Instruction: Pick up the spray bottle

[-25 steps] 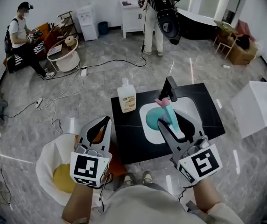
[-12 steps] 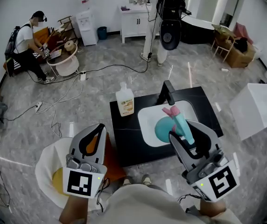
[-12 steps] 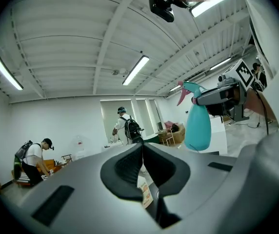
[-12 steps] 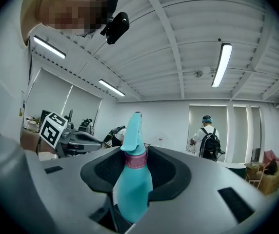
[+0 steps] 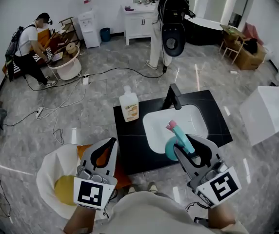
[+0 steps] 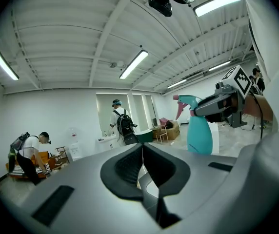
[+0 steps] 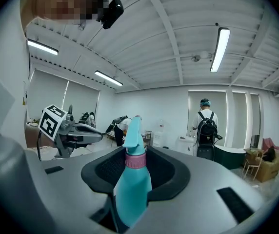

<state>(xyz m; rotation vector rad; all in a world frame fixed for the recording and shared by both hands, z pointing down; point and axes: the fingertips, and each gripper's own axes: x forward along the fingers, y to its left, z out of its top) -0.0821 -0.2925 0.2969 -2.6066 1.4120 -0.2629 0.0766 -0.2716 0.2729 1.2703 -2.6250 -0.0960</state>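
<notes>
head view: black table [image 5: 129, 152] at centre, its 6 o'clock edge hidden behind both grippers. white sink [image 5: 157, 129] is set in it, with a dark faucet [image 5: 172, 96] at the sink's 12 o'clock. white seat [image 5: 50, 172] at 8 o'clock is half covered by the left gripper; a yellow lump [image 5: 64, 189] sits in it, can't tell what it is. person with backpack [image 5: 163, 18] at 12 o'clock, head cut off by the frame top. second person [image 5: 31, 48] bent over at 10 o'clock. soap bottle [image 5: 129, 105] stands on the table at the sink's 9 o'clock. right gripper [image 5: 186, 145] at 5 o'clock has its jaws closing on the teal spray bottle [image 5: 177, 136], pads on both sides of the body, nozzle toward 11 o'clock. the bottle overlaps the sink's 5 o'clock rim and its base is hidden by the fingers. left gripper [image 5: 111, 143] at 7 o'clock has its jaws pressed together, nothing between.
</notes>
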